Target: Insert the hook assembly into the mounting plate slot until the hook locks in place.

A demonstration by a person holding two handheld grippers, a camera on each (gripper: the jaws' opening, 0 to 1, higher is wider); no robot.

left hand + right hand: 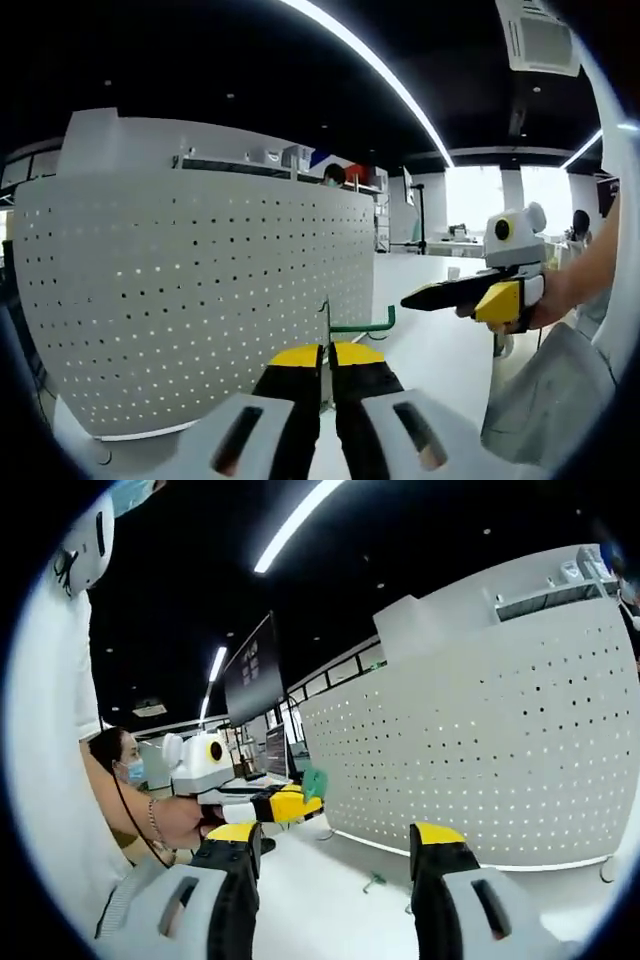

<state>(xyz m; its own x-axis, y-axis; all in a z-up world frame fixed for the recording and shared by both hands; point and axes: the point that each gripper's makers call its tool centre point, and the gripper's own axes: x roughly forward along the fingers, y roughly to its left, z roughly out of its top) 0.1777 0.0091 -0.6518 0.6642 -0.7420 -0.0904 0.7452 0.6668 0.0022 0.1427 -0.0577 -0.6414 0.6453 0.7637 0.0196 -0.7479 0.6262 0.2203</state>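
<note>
The white perforated mounting plate point(200, 290) stands upright on the table, left of centre in the left gripper view, and on the right point(480, 730) in the right gripper view. My left gripper point(327, 350) is shut on a green hook point(365, 325) with a thin metal stem, held just off the plate's right edge. From the right gripper view the left gripper point(300, 802) comes in at left with the green hook point(315, 780) at its tip, near the plate's edge. My right gripper point(335, 840) stands open and holds nothing. It also hangs at the right point(410, 298), in a person's hand.
A second small green hook point(374, 882) lies on the white table point(300, 900) in front of the plate. A seated person point(125, 765) and dark monitors point(255, 675) are behind the left gripper. A white sleeve point(550, 400) fills the lower right.
</note>
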